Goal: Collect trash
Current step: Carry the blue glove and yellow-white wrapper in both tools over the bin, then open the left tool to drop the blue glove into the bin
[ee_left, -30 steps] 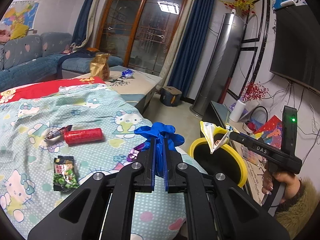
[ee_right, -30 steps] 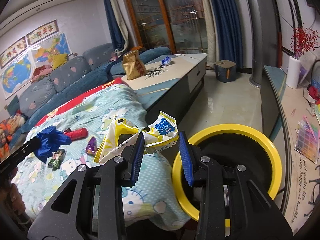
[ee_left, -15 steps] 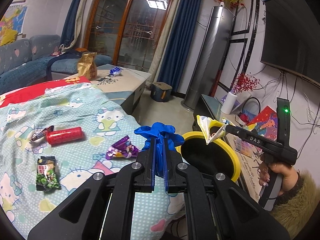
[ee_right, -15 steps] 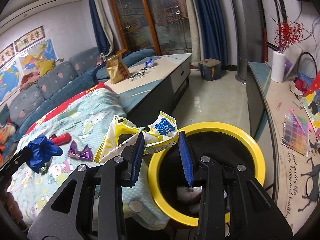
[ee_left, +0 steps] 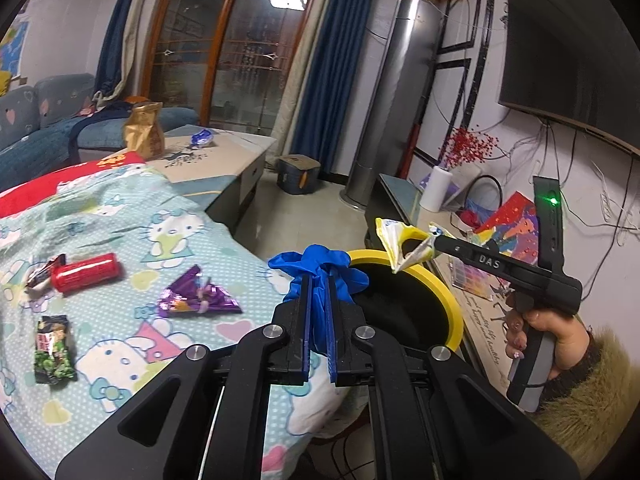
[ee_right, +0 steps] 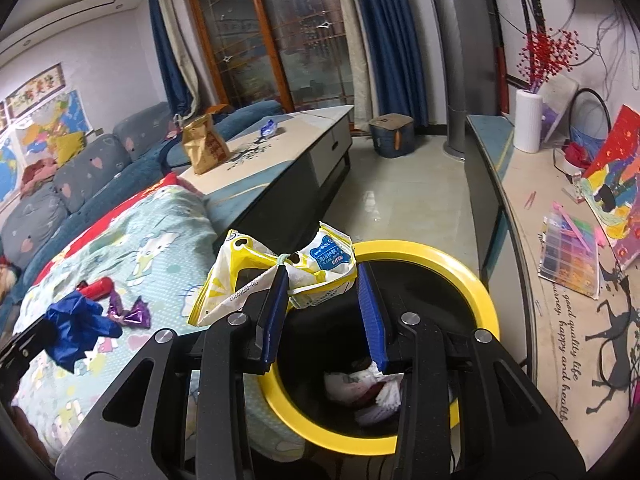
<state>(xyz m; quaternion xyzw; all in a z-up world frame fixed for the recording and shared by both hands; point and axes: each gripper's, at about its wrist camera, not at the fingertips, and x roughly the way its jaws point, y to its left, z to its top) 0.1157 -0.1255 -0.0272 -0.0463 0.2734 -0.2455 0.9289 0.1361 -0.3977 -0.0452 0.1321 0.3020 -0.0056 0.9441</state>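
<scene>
The left gripper (ee_left: pixel 318 300) is clamped on a crumpled blue glove (ee_left: pixel 320 266), which bulges beyond the fingertips just left of the yellow-rimmed bin (ee_left: pixel 448 292). The right gripper (ee_right: pixel 320 280) stands with fingers apart; the yellow-white wrapper (ee_right: pixel 280 276) rests against its left finger, at the bin's near-left rim. A purple wrapper (ee_left: pixel 196 298), red can (ee_left: pixel 86 272) and green packet (ee_left: pixel 54 350) lie on the blanket (ee_left: pixel 160 240), left of the left fingers.
</scene>
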